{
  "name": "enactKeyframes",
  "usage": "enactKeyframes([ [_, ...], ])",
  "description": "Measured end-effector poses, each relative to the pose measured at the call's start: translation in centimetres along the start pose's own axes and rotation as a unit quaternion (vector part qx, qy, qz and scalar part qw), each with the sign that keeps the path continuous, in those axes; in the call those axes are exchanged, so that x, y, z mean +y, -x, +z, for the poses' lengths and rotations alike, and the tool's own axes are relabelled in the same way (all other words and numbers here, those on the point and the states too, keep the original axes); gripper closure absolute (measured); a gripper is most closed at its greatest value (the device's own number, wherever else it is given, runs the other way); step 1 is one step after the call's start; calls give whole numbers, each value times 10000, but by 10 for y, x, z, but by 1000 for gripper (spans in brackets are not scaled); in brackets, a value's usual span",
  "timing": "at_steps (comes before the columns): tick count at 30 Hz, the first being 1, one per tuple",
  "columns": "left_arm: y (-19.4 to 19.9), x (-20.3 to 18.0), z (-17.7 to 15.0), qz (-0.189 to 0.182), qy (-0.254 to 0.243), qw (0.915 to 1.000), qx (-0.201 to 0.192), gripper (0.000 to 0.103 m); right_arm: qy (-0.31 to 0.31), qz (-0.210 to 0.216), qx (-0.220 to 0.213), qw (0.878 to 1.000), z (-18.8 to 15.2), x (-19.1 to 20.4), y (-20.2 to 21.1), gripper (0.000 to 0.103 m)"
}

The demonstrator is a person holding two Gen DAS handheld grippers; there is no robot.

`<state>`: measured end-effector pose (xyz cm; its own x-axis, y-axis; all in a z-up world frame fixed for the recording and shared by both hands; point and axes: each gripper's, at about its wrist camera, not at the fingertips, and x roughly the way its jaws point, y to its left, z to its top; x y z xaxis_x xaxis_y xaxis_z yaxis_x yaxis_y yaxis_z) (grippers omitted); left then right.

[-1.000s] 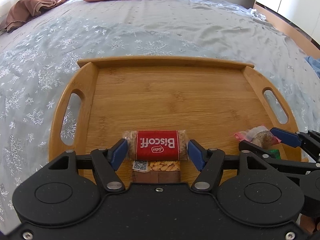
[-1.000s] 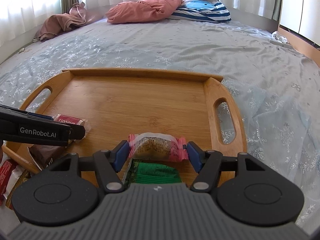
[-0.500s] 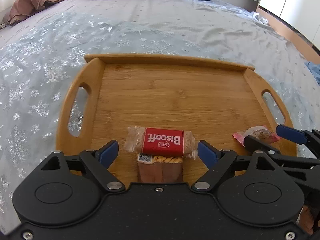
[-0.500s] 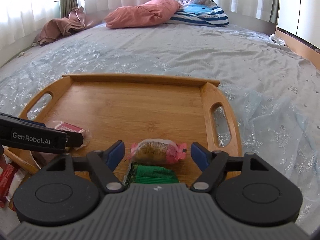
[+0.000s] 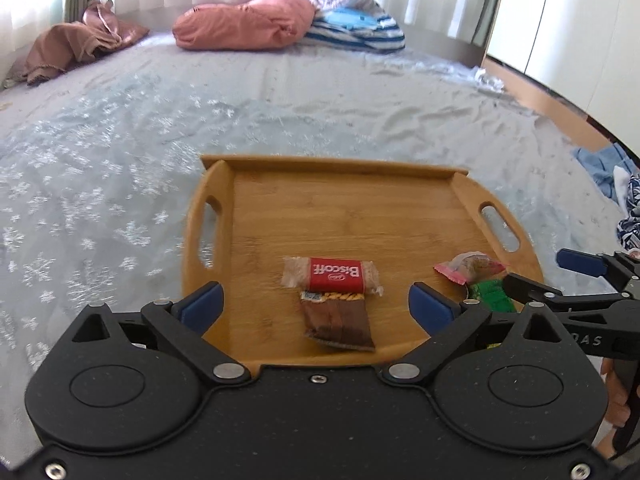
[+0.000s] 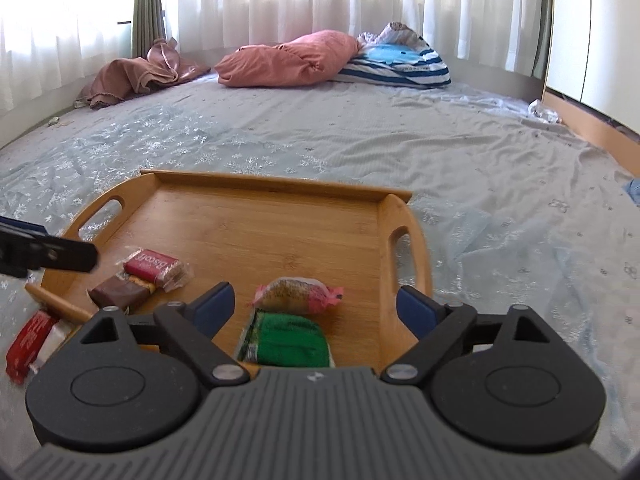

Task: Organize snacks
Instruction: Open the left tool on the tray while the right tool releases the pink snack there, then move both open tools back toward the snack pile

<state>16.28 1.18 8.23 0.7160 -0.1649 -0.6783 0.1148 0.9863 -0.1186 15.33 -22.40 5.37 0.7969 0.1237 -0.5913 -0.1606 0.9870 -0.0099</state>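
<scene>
In the left wrist view, the left gripper is seen above the near edge of a wooden tray that rests on a pale blue bedspread. Its jaws have just been opening and are spread wide, with nothing pinched; the blue pads stand clear of the snacks on either side. A red Biscoff packet is laid flat on the tray floor ahead of the fingers, and a brown snack bar is laid just nearer, touching its near edge. Towards the tray's right handle, a pink-wrapped snack and a green packet are seen, partly covered by the right gripper, which enters from the right edge. A pink pillow and a striped pillow lie at the far end of the bed. In the right wrist view, the right gripper is likewise shown spread wide, its jaws having just been opening, with nothing gripped. The pink-wrapped snack lies on the tray between the two pads without being touched, and the green packet lies against its near side. The Biscoff packet and brown snack bar are seen at the tray's left near corner. A red wrapper is seen on the bedspread outside the tray, at the left.
</scene>
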Motion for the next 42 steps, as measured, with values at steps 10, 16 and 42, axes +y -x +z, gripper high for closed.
enactKeyframes([
  [10,36,22,-37,15,99,9997,-203,3,505,-182,-279,9982,-27,3,30,0],
  [16,45,31,-62,51,154,9997,-194,3,444,-185,-305,9984,-46,-1,44,0],
  [42,46,40,-111,477,35,9985,-277,39,-776,-457,-378,9952,-90,-42,54,7],
])
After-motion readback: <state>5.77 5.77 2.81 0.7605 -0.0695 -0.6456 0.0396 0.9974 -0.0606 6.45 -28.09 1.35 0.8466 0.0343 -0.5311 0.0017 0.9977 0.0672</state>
